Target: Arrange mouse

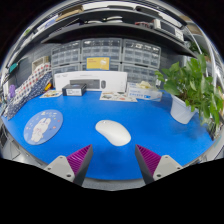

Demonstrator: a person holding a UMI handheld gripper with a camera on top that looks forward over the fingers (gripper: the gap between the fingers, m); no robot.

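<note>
A white mouse (113, 132) lies on the blue table cover (160, 125), just ahead of my fingers and slightly between their lines. My gripper (113, 160) is open and empty, its purple pads spread wide, one finger (79, 159) left and one finger (148, 159) right of the mouse's near end. A round pale-blue mouse pad (42, 126) lies on the cover to the left of the mouse.
A potted green plant (195, 90) in a white pot stands at the right. A white box (90, 81), papers (118, 96) and small items line the table's far edge. Shelves with bins (105, 54) rise behind.
</note>
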